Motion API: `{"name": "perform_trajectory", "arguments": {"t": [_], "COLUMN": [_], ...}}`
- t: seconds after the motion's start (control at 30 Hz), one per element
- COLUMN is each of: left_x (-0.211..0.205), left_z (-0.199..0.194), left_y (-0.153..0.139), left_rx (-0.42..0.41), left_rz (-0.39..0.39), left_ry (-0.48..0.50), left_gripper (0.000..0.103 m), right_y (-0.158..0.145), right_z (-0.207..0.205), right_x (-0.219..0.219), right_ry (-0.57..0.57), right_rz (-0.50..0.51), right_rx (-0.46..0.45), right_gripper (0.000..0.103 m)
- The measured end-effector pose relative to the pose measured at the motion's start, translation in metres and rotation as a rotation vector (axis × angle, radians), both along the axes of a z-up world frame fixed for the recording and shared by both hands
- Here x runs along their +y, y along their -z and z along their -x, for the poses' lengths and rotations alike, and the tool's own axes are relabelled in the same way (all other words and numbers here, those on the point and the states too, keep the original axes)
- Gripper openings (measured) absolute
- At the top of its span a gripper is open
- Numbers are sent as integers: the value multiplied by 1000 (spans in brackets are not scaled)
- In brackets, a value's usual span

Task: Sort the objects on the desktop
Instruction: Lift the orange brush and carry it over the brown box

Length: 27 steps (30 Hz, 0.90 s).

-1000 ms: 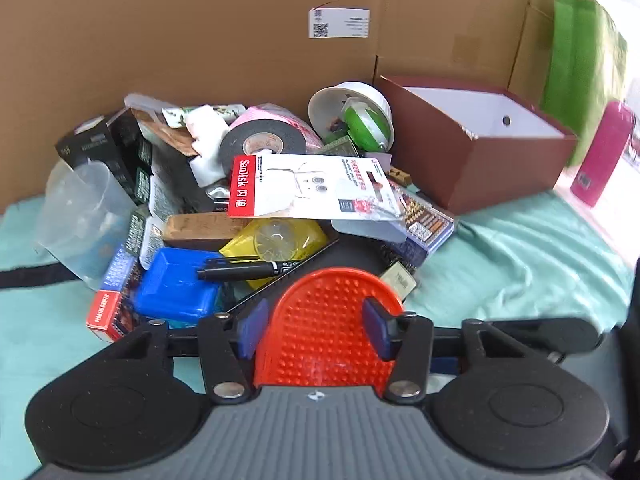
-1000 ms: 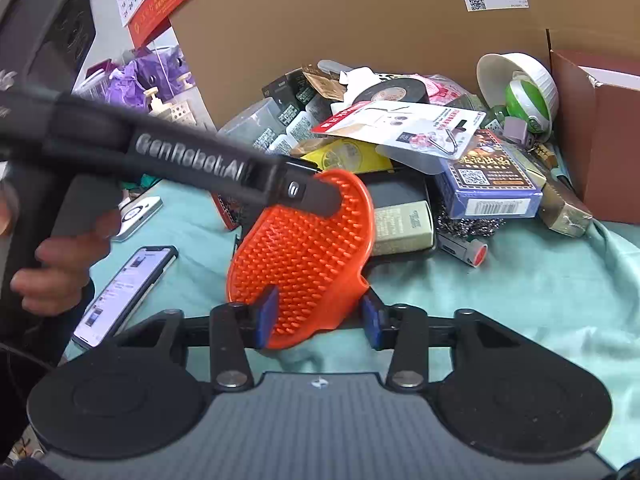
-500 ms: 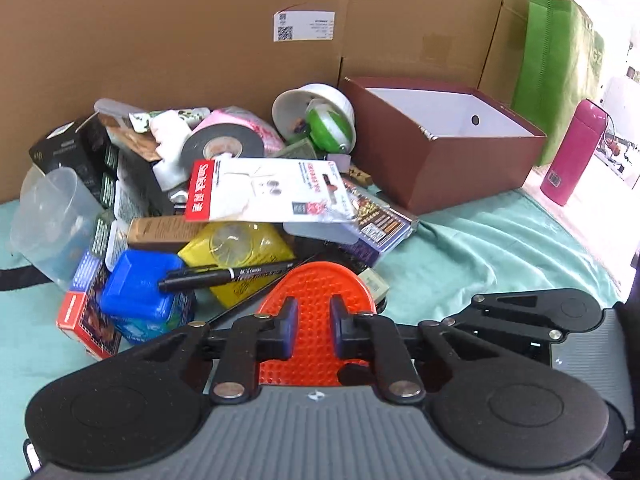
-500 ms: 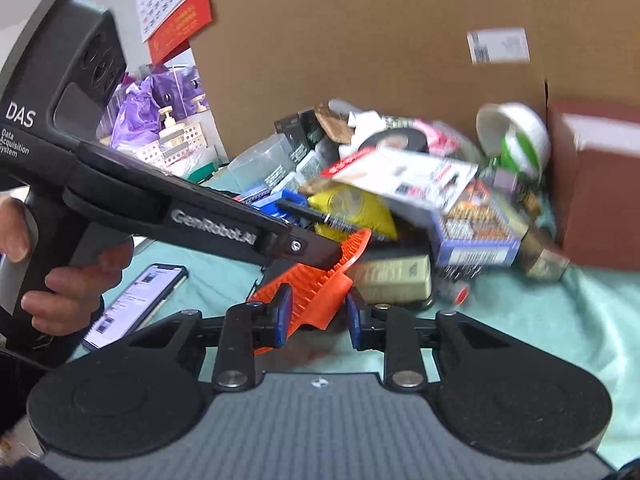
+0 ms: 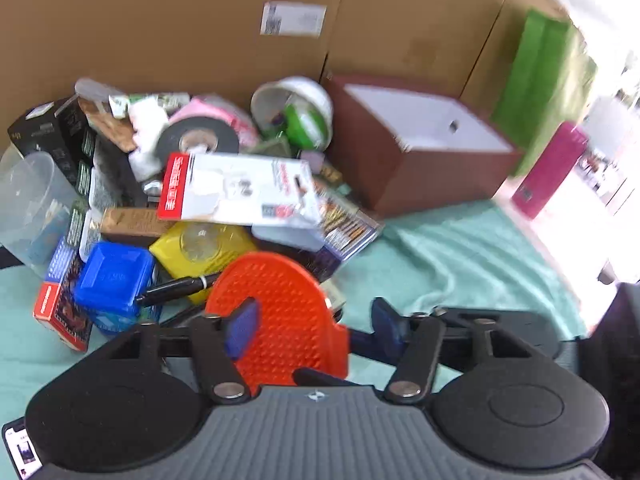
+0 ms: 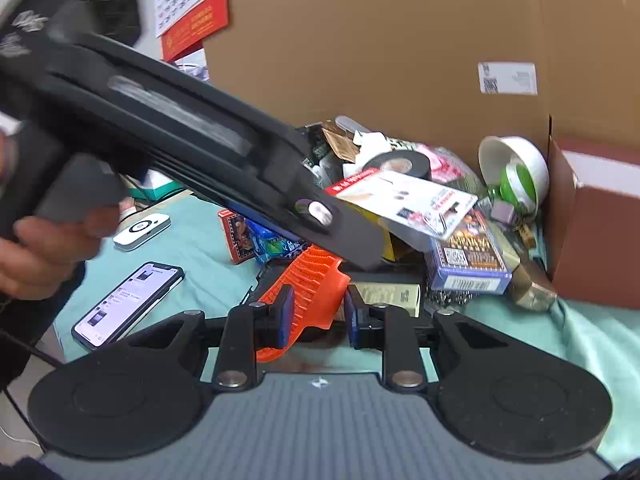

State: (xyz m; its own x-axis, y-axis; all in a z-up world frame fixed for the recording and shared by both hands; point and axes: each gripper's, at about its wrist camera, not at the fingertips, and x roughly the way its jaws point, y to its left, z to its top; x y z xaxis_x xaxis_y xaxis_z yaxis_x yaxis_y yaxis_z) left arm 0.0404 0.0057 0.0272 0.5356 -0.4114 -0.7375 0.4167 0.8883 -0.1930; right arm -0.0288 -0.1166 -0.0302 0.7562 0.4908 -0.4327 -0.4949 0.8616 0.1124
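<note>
Right, backdrop: cardboard wall (image 5: pixel 180 20) closing off the far side, no room beyond.
Teal cloth (image 5: pixel 460 256): bare stretch right of the heap, open lane toward the box.
Brown box (image 5: pixel 400 168): open-topped, far right, well apart from both grippers; probably the drop spot.
Clutter pile (image 5: pixel 240 192): heaped left of the box, dead ahead; best skirted.
Left gripper (image 5: pixel 312 328): jaws apart, a pad on either side of the scrubber, seemingly not pinching.
Right gripper (image 6: pixel 318 316): clamped on the scrubber's edge, looks like; the holding hand.
Orange scrubber (image 5: pixel 276 300): up between both grippers, just before the pile, long axis pointing toward it; box ahead and to the right.
Phone (image 6: pixel 128 300): flat on cloth, left, out of the lane.
</note>
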Motion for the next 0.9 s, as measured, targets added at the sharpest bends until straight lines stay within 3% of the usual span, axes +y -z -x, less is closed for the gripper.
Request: {"name": "perform_trajectory", "arguments": {"t": [0.03, 0.2, 0.23, 0.3, 0.37, 0.73, 0.9], "left_x": [0, 0, -2, -7, -15, -91, -132], "left_z": [-2, -1, 1, 2, 0, -47, -83], "left_y": [2, -10, -16, -30, -44, -108, -114], "left_rx": [6, -14, -27, -59, -97, -223, -234], "left_rz": [-11, -8, -9, -16, -17, 85, 133], "left_ry": [-12, -29, -24, -24, -15, 81, 119], "left_gripper": [44, 41, 29, 28, 18, 8, 7], "right_y": [-1, -7, -11, -21, -33, -93, -106], "right_z": [0, 0, 0, 0, 1, -16, -39], "right_x": [1, 0, -1, -4, -8, -63, -97], "right_ry": [-5, -1, -3, -10, -1, 172, 266], "right_rz": [3, -1, 1, 2, 16, 149, 200], "right_rx": [-2, -15, -26, -56, -100, -305, -352], "right_gripper": [24, 23, 22, 19, 17, 17, 17]}}
